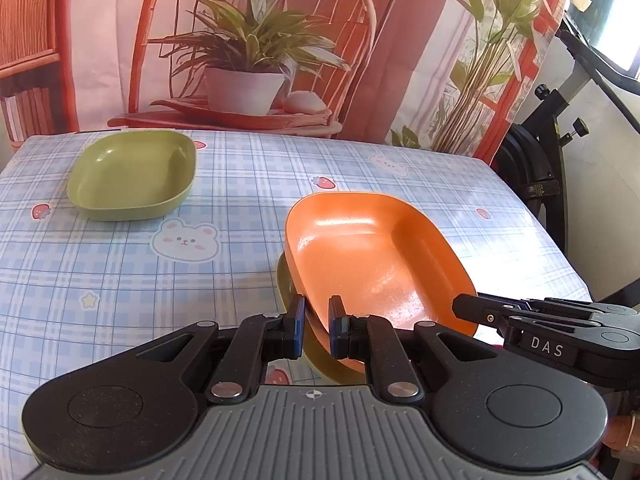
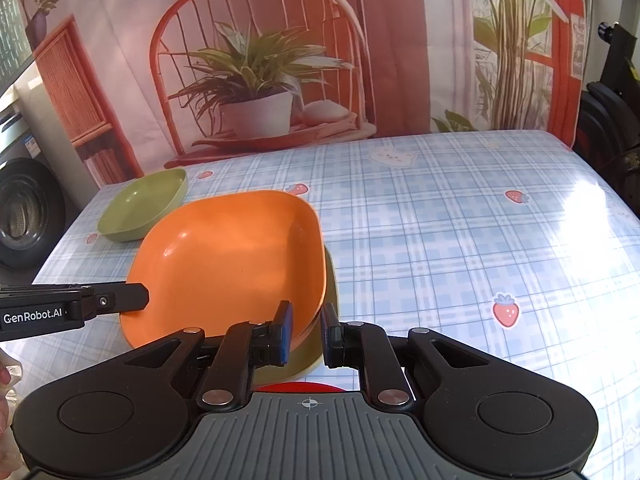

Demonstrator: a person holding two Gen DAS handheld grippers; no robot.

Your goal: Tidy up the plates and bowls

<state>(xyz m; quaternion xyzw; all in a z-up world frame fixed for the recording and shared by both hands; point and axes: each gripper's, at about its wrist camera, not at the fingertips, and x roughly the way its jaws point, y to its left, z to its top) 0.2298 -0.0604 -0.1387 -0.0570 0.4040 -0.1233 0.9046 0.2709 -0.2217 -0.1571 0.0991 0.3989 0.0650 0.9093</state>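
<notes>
An orange bowl (image 1: 372, 256) sits nested on an olive-green dish (image 1: 286, 284) near the table's front. My left gripper (image 1: 317, 322) has its jaws closed on the orange bowl's left rim. My right gripper (image 2: 306, 330) grips the same bowl (image 2: 232, 264) at its right rim, with the olive dish's edge (image 2: 332, 280) also between the pads. A second green bowl (image 1: 132, 174) stands empty at the far left of the table; it also shows in the right wrist view (image 2: 144, 204).
The table has a blue plaid cloth (image 2: 460, 240) with bears and strawberries. A printed backdrop of a chair and plant hangs behind. Black exercise equipment (image 1: 560, 152) stands off the right edge. A red object (image 2: 304, 388) peeks under the right gripper.
</notes>
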